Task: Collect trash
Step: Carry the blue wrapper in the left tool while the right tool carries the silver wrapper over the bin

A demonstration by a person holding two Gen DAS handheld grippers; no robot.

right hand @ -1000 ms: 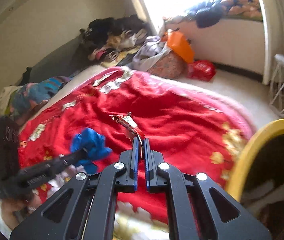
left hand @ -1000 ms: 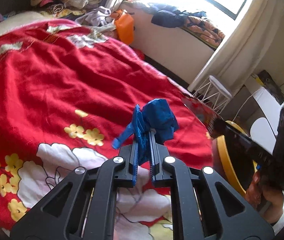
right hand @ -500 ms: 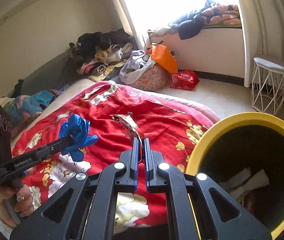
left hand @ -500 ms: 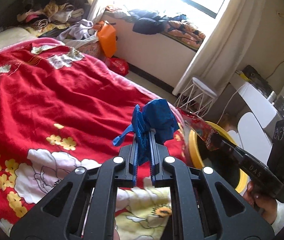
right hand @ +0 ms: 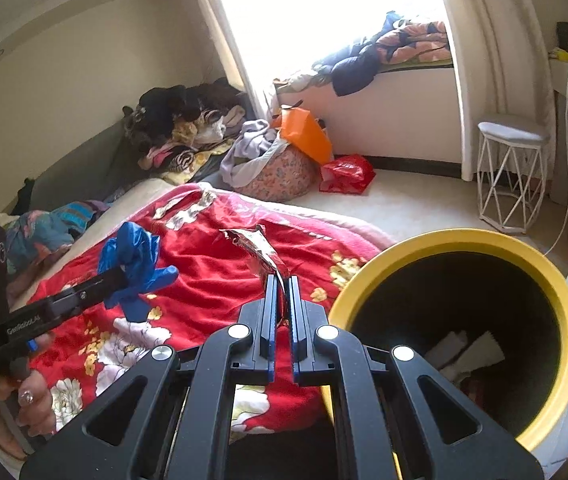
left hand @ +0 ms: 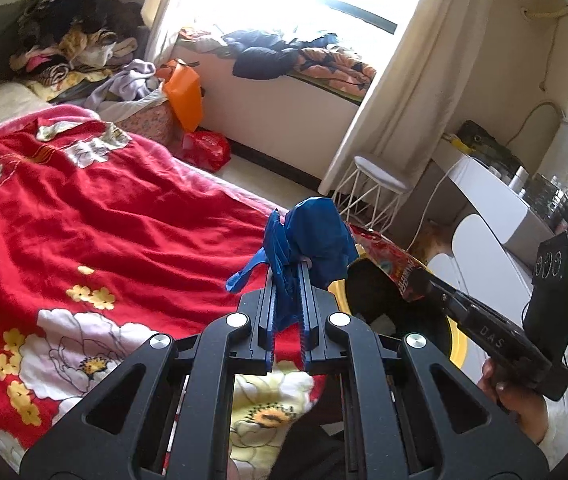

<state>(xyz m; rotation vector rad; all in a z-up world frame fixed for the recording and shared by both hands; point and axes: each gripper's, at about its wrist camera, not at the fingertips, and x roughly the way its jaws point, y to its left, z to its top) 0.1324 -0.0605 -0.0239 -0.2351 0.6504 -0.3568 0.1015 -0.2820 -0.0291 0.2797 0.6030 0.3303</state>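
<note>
Beside the bed, with its red flowered blanket (left hand: 96, 216) spread out to our left, we hold one piece of trash in each gripper and have neither in the bin yet. Starting on the left, our left gripper (left hand: 287, 280) has its fingers drawn in narrow around a crumpled blue plastic bag (left hand: 315, 236), which bulges up above the fingertips over the blanket's edge. Moving right, our right gripper (right hand: 282, 286) is pinched nearly closed on a shiny red snack wrapper (right hand: 258, 246), and in the left wrist view that wrapper (left hand: 393, 266) hangs over the near rim of the bin. Furthest right stands the yellow bin (right hand: 483, 240), its mouth open and dark, with a few pale scraps of paper (right hand: 461, 350) lying at the bottom, so we judge that some collecting is already done. What is left, as far as we can see, is to carry both pieces over the opening and let them go, the wrapper first since it is nearer. We see no other loose litter on the blanket itself, though the red plastic bag (right hand: 345, 174) on the floor by the window may or may not count as trash.
</note>
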